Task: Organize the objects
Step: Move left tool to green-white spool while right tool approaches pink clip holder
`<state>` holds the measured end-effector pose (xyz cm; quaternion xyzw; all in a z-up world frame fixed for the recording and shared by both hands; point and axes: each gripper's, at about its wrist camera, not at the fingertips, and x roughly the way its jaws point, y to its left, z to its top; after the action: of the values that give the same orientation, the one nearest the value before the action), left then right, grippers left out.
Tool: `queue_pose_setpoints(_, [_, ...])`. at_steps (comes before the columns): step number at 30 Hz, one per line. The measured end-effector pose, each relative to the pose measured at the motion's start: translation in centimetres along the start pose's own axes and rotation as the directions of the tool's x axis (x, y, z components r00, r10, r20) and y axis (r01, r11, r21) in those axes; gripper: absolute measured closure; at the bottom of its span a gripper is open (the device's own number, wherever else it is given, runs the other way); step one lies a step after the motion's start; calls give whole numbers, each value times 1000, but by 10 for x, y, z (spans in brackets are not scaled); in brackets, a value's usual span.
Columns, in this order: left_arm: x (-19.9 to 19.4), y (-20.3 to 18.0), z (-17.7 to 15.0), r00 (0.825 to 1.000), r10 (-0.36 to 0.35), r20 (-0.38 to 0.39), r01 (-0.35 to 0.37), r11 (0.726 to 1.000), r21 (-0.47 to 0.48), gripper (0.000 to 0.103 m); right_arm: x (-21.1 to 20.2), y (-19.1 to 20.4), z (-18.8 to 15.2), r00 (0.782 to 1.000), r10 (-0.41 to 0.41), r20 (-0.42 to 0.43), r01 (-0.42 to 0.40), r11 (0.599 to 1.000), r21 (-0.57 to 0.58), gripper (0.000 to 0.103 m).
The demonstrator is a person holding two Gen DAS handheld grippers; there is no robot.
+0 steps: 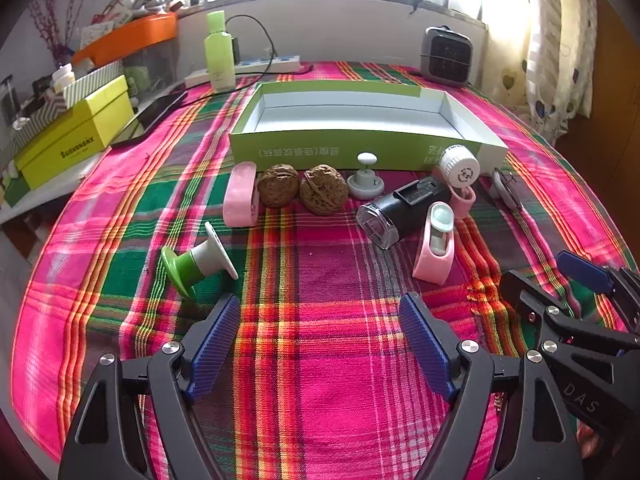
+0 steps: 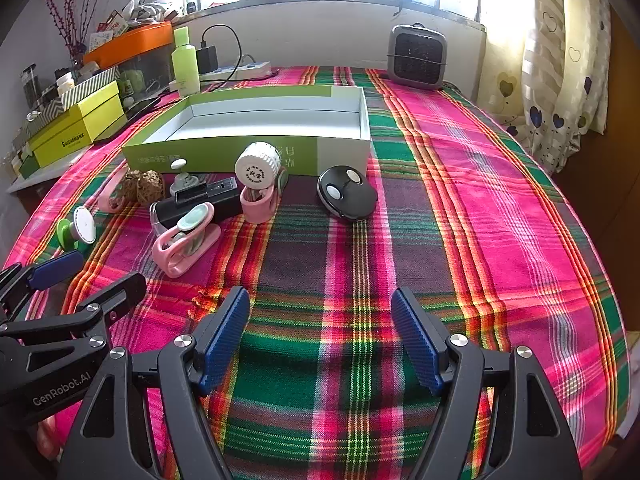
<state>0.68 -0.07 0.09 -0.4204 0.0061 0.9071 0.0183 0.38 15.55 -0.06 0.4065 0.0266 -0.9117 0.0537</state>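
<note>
Grippers: left gripper (image 1: 320,344) and right gripper (image 2: 320,340) both gape wide, empty, above near cloth. Loose items crowd just near the green box (image 1: 472,116). Risk: the walnuts (image 1: 300,192) roll, or the white-capped jar (image 2: 258,162) topples, if nudged.

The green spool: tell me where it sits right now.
In the left wrist view, the green spool lies on its side on the plaid cloth, left of centre, in front of a pink clip and the walnuts.

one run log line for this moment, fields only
stage: start | left hand-held gripper: open, empty | right hand-held gripper: open, empty | green box: empty | small items: on cloth before box
</note>
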Motion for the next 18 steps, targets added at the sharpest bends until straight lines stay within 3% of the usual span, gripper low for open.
queue_pose_setpoints(12, [-6,1,-4,999,-30,-37,31,999,27,22,-3,3,-3,1000,-15,-6,15,1000,6,29])
queue_pose_setpoints(18, [-18,11,-8,997,-71,-24,71,997,22,22,-5,3,-3,1000,15,-12,-14,1000,22,29])
